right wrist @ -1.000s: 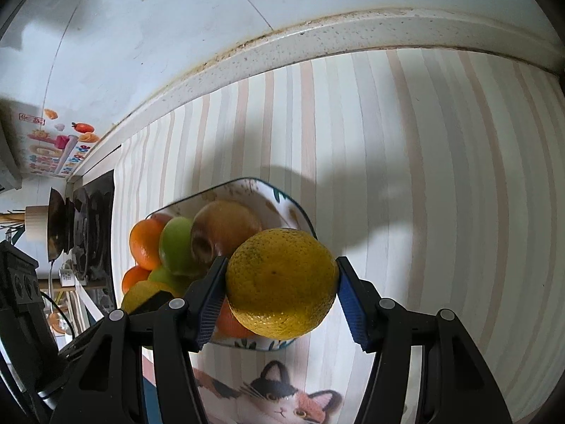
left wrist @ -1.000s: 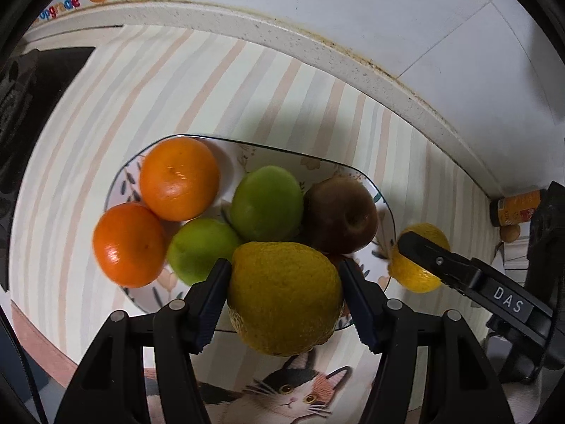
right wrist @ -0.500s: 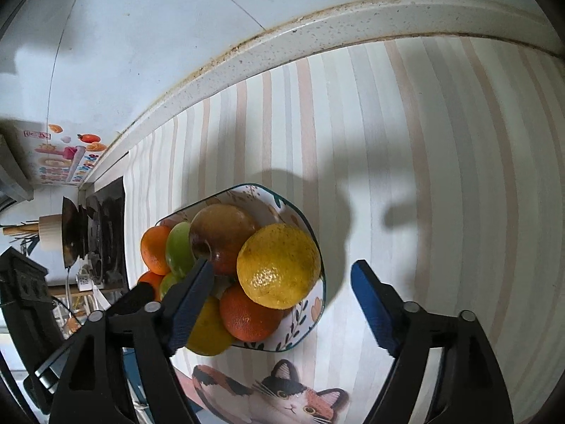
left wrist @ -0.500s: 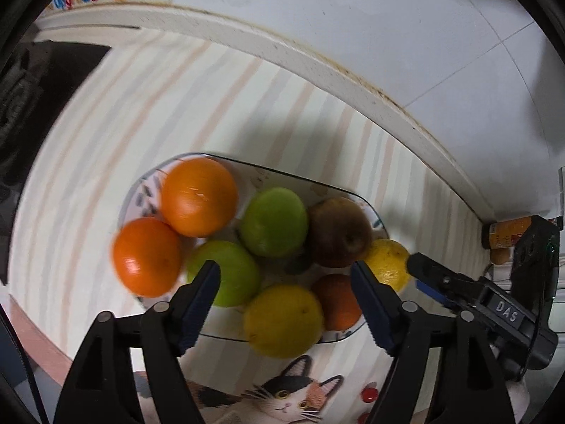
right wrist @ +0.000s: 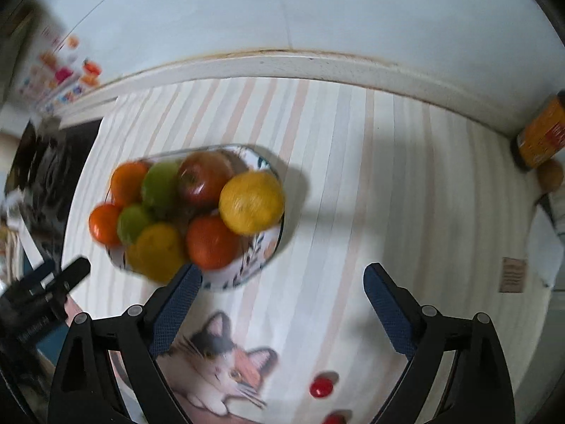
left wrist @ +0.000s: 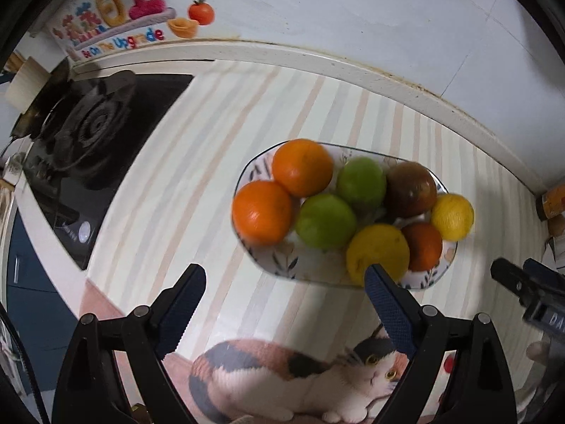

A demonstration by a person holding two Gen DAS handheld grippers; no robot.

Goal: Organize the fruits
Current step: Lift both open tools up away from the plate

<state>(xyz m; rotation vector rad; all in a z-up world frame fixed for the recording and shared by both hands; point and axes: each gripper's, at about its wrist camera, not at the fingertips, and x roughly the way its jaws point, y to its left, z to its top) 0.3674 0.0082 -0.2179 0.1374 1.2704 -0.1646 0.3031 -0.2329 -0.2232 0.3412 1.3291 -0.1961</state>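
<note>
A patterned plate (left wrist: 282,265) holds several fruits: two oranges (left wrist: 303,167), two green fruits (left wrist: 325,221), a brown apple (left wrist: 409,189), yellow citrus (left wrist: 378,252), (left wrist: 453,216) and a red-orange fruit (left wrist: 423,245). My left gripper (left wrist: 285,300) is open and empty, in front of the plate. My right gripper (right wrist: 282,298) is open and empty, in front of and right of the plate (right wrist: 254,261); the yellow citrus (right wrist: 251,202) lies at its right rim. The right gripper's tip (left wrist: 522,286) shows in the left wrist view.
A striped mat with a cat picture (left wrist: 300,374) covers the counter. A gas stove (left wrist: 84,130) is on the left. An orange jar (right wrist: 540,134) stands at the far right by the wall. Small red items (right wrist: 321,387) lie on the mat near the front edge.
Both grippers opened, leaving their yellow citrus on the plate, and pulled back and up. The plate now looks smaller and further away.
</note>
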